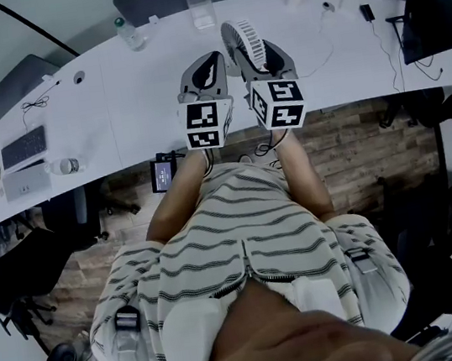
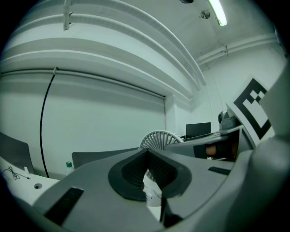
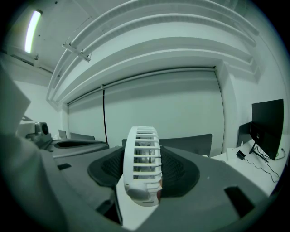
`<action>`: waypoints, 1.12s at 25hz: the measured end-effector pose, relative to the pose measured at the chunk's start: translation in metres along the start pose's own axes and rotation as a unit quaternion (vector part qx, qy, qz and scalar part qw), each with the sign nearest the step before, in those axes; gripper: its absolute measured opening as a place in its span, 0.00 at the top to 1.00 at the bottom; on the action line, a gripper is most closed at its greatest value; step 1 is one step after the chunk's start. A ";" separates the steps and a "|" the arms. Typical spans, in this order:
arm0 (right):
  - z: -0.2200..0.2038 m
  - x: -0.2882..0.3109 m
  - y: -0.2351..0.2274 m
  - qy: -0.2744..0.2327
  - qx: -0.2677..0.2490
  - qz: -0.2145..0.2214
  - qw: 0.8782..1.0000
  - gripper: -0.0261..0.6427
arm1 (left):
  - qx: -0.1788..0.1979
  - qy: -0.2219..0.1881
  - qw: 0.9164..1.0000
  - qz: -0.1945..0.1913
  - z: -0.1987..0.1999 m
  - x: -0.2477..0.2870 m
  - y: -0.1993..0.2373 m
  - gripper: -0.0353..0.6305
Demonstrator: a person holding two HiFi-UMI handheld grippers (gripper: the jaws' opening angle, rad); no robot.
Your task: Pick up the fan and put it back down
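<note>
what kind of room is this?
Likely an office or lab workspace: a long white desk carrying a keyboard and a monitor, plus a black office chair nearby.

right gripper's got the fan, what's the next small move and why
Probably lower the right gripper gently toward the bare white desk. Its fingers are shut on the fan, which looks tilted in the head view, so it seems lifted, though contact with the desk can't be told. The left gripper is shut and empty beside it.
</note>
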State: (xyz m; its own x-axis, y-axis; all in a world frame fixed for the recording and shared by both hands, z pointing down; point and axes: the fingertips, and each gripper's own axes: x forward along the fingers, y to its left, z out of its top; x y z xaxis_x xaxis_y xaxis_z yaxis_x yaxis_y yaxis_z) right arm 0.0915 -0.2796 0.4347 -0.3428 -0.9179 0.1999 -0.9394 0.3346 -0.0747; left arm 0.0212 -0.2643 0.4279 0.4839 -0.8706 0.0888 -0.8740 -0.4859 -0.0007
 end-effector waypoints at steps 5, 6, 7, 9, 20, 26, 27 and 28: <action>0.000 0.000 -0.002 -0.001 -0.002 -0.001 1.000 0.63 | -0.004 -0.001 1.000 0.005 0.000 -0.001 0.002 0.94; 0.000 0.000 -0.002 -0.001 -0.002 -0.001 1.000 0.63 | -0.005 -0.001 1.000 0.006 0.000 -0.001 0.003 0.94; 0.000 0.000 -0.002 -0.001 -0.002 -0.001 1.000 0.63 | -0.005 0.000 1.000 0.008 -0.001 -0.001 0.003 0.94; 0.000 -0.001 -0.002 -0.002 -0.001 -0.001 1.000 0.63 | -0.004 0.002 1.000 0.009 -0.002 -0.002 0.003 0.94; -0.002 0.001 -0.004 0.005 -0.003 0.003 1.000 0.63 | -0.004 0.005 1.000 0.014 -0.003 -0.007 0.003 0.94; -0.007 0.016 -0.005 0.017 -0.019 0.012 1.000 0.63 | -0.008 0.007 1.000 0.022 -0.004 -0.009 0.005 0.94; -0.008 0.018 -0.006 0.020 -0.020 0.013 1.000 0.63 | -0.008 0.007 1.000 0.023 -0.004 -0.010 0.006 0.94; -0.009 0.021 -0.007 0.023 -0.022 0.015 0.999 0.63 | -0.008 0.007 1.000 0.025 -0.004 -0.010 0.007 0.94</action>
State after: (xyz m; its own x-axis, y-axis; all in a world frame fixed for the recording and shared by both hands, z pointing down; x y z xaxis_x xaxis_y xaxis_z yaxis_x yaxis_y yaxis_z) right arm 0.0905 -0.2992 0.4481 -0.3688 -0.8973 0.2427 -0.9279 0.3708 -0.0390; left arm 0.0102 -0.2587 0.4313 0.4396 -0.8922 0.1033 -0.8975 -0.4409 0.0113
